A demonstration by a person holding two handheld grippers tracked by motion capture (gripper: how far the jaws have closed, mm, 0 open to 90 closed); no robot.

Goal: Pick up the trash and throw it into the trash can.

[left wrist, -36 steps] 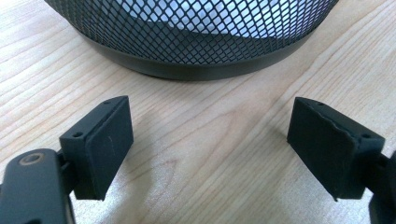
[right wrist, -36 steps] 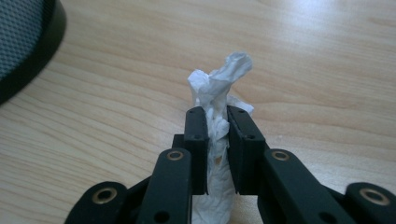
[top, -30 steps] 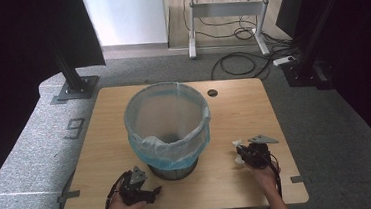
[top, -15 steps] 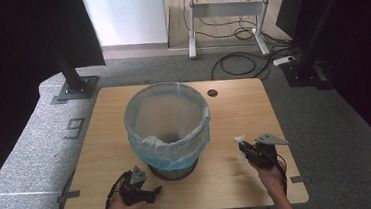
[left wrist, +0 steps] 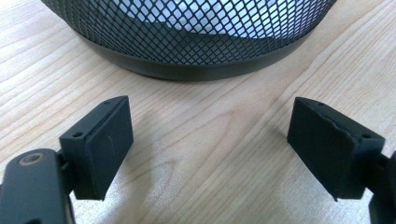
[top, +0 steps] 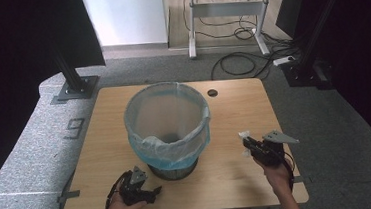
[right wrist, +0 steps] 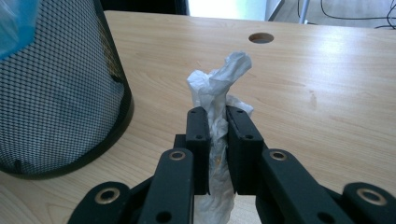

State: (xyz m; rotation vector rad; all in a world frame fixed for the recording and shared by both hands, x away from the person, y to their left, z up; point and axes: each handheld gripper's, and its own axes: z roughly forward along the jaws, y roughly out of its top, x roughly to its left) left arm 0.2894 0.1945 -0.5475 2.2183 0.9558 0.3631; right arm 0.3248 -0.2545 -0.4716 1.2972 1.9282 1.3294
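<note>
The right hand-held gripper [right wrist: 217,135] is clamped on a crumpled white tissue [right wrist: 219,88], which sticks up past the fingertips and hangs out below them; in the high view it sits above the tabletop [top: 234,105], to the right of the bin [top: 168,128] and apart from it. The left hand-held gripper [left wrist: 210,144] rests low by the bin's base, jaws wide apart with nothing between them.

The likely trouble is the drop. The tissue is light and loosely wadded, so if released short of the rim it could land on the wood, or cling to a pad when the jaws part. The blue liner [top: 149,150] is folded loosely over the rim, and a gripper brushing it could drag it inward or nudge the mesh bin, which is light and unheld.

The tabletop is pale wood grain with a round cable hole [top: 212,92] near the far edge. Beyond it lie grey carpet, black stand bases, a white desk frame [top: 226,11] and cables trailing across the floor.
</note>
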